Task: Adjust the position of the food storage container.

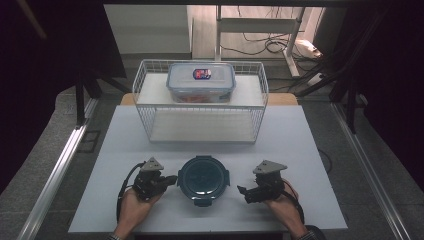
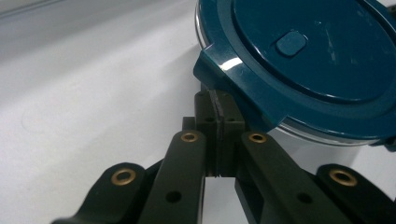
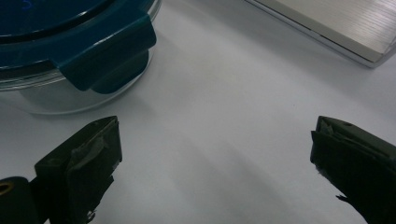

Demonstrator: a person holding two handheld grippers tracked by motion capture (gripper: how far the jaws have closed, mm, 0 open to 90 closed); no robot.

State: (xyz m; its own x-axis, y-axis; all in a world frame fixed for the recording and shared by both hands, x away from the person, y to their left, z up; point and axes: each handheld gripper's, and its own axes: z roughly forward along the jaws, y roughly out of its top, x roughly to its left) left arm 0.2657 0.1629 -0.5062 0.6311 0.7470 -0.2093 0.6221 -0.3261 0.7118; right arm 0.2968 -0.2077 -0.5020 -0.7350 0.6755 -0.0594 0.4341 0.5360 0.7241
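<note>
Lidded round container (image 1: pixel 203 180), boxed food behind (image 1: pixel 201 81)

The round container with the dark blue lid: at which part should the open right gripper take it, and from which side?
Probably at the latch tab on the round container, coming in level from the container's right. That flap juts out past the glass wall, so thin jaws can close across it. The right gripper stands open and apart from it; the left gripper is shut at the opposite tab.

The round lidded container (image 1: pixel 203 179) sits between both grippers; behind it the wire basket (image 1: pixel 145 85) holds a lidded box (image 1: pixel 201 81).
</note>
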